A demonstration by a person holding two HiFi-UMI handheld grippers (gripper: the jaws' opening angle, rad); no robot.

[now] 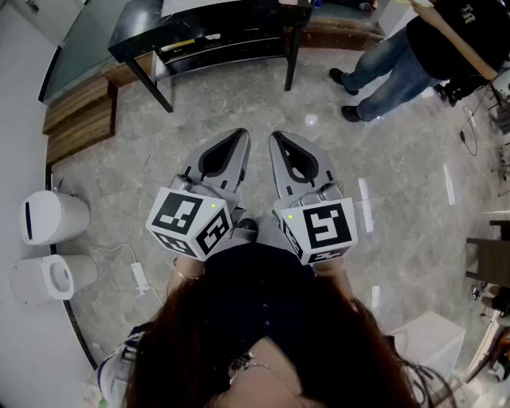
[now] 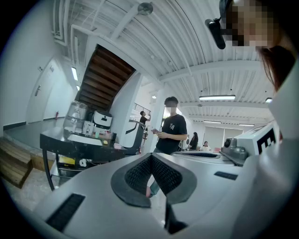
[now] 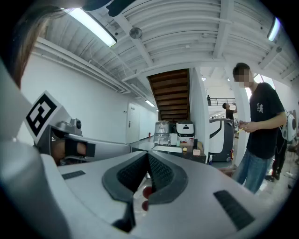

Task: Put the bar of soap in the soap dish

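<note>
Table (image 1: 131,32) ahead; person (image 1: 398,64) to its right

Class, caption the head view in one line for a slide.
Left gripper and right gripper, both shut, held side by side over the grey floor.

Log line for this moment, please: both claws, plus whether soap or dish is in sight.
left claw: shut, empty | right claw: shut, empty | soap, dish: not made out | black table: ahead

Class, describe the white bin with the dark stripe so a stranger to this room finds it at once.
Start at the wooden steps by the left wall in the head view. Below them on the floor stand two white bins. The striped bin is the one nearer the steps; the other bin shows a round ring instead.
</note>
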